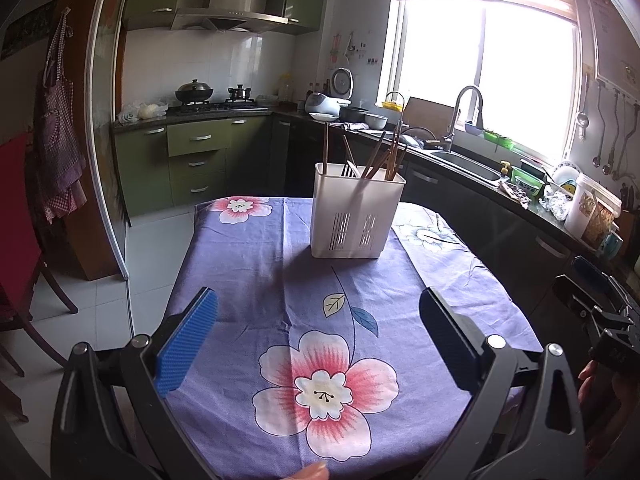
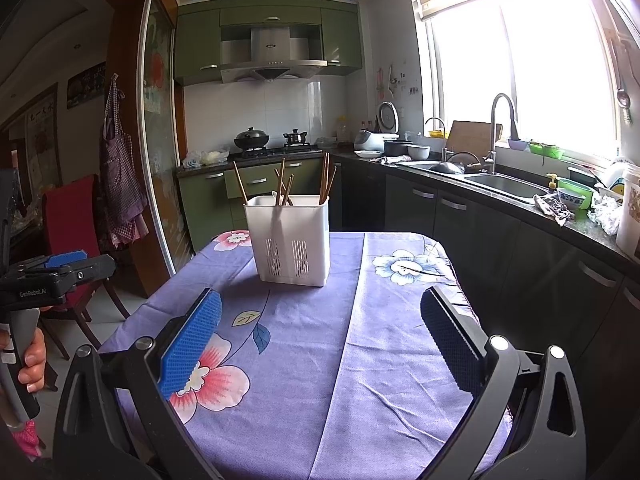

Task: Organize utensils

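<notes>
Writing: "GenRobot.AI" in pale letters on the black body of the left hand-held gripper (image 2: 60, 268), as seen from the right wrist view; the hood (image 2: 272, 62) carries a small badge, probably a brand, too blurred to read.
Left hand-held gripper (image 1: 318, 338): released, jaws spread wide above the cloth, nothing between them; blue pads (image 1: 188, 344) with a fine dimpled rubber texture on black arms.
Right hand-held gripper (image 2: 320, 340): released too, jaws wide apart and empty; same blue dimpled pads (image 2: 192, 344).
Hand (image 2: 34, 360): wrapped round the grey grip of the left tool at the left edge of the right wrist view.
Utensil holder (image 1: 354, 212): white plastic, boxy with rounded corners, slotted vents low on its front; stands upright on the far half of the surface, well apart from both grippers.
Chopsticks (image 1: 380, 158): slim brown sticks, wood by the look, leaning at mixed angles inside the holder, tips above its rim.
Surface (image 1: 248, 264): covered by a purple woven cloth printed with pink-and-white flowers and leaves, creased along fold lines.
Sink (image 2: 504, 186): steel basin with a curved tap, on the dark counter under the window.
</notes>
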Action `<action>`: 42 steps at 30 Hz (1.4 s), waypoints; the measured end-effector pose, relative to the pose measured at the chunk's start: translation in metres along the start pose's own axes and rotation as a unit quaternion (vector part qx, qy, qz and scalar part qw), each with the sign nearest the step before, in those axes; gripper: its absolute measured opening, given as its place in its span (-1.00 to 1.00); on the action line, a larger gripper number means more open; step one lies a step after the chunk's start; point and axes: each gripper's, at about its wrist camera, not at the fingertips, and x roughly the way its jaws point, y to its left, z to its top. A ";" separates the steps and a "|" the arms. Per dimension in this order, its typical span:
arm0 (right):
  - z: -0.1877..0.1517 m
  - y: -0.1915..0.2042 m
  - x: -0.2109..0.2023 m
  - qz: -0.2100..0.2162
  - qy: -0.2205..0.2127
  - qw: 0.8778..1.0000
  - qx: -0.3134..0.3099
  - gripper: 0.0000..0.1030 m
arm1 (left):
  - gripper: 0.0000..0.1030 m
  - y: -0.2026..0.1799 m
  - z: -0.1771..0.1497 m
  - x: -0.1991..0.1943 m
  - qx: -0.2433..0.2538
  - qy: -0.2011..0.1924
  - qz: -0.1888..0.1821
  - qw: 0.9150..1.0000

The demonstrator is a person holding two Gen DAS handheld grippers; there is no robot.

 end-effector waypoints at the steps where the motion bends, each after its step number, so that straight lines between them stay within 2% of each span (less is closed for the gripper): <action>1: 0.000 0.000 0.000 0.000 0.000 1.000 0.000 0.91 | 0.86 0.000 0.000 0.000 -0.001 0.000 0.001 1.000; 31: -0.003 0.001 0.005 -0.004 0.008 1.000 -0.002 0.91 | 0.86 0.000 0.000 0.004 -0.008 0.014 0.010 1.000; 34: -0.003 0.001 0.006 -0.004 0.009 1.000 -0.002 0.91 | 0.86 -0.002 0.000 0.005 -0.003 0.012 0.020 1.000; 42: -0.004 0.002 0.007 -0.004 0.011 1.000 -0.003 0.91 | 0.86 -0.007 -0.001 0.004 0.012 0.006 0.013 1.000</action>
